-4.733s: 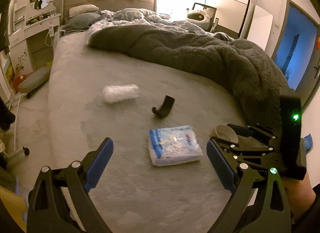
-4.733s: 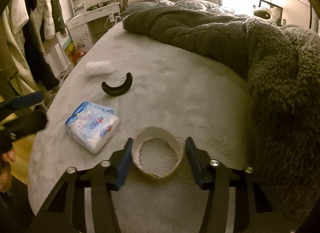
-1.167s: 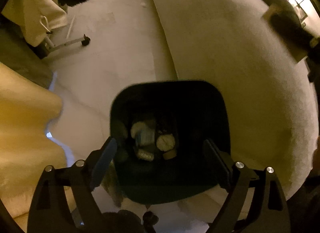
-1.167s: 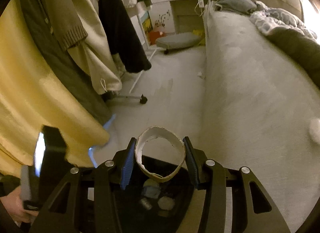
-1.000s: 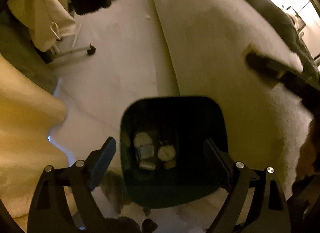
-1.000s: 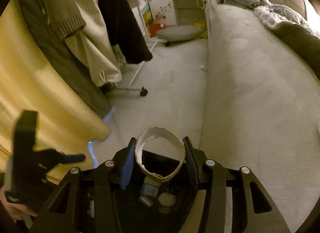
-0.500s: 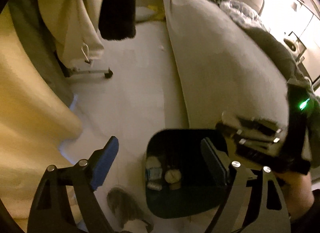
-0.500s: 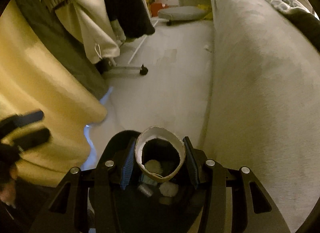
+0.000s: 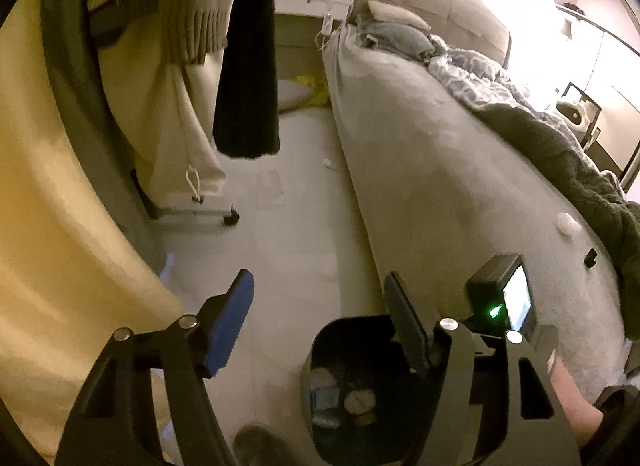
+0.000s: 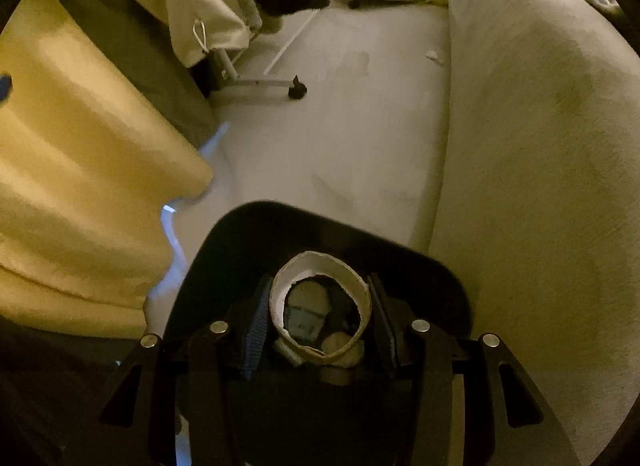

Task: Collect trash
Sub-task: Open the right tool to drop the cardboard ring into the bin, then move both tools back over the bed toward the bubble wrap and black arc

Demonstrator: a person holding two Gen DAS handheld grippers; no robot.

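Note:
My right gripper (image 10: pixel 320 308) is shut on a squashed cardboard ring (image 10: pixel 320 266) and holds it right over the open black trash bin (image 10: pixel 224 250). Trash pieces lie at the bin's bottom, seen through the ring. In the left wrist view the same bin (image 9: pixel 320 350) stands on the floor beside the bed, with trash (image 9: pixel 360 400) inside. My left gripper (image 9: pixel 320 330) is open and empty, above the floor left of the bin. The right gripper's body (image 9: pixel 500 306) shows over the bin. A white wad (image 9: pixel 568 221) and a small black item (image 9: pixel 590 258) lie on the bed.
The grey bed (image 9: pixel 440 185) fills the right side, with a dark blanket (image 9: pixel 560 153) on it. Hanging clothes (image 9: pixel 180 25) and a yellow curtain (image 10: pixel 80 165) are on the left. A rack's wheeled foot (image 10: pixel 296 91) stands on the floor. A small scrap (image 9: pixel 328 163) lies by the bed.
My right gripper has moved down and forward with the ring, so it is now over the bin's opening. My left gripper has tilted up and drawn away to the left of the bin.

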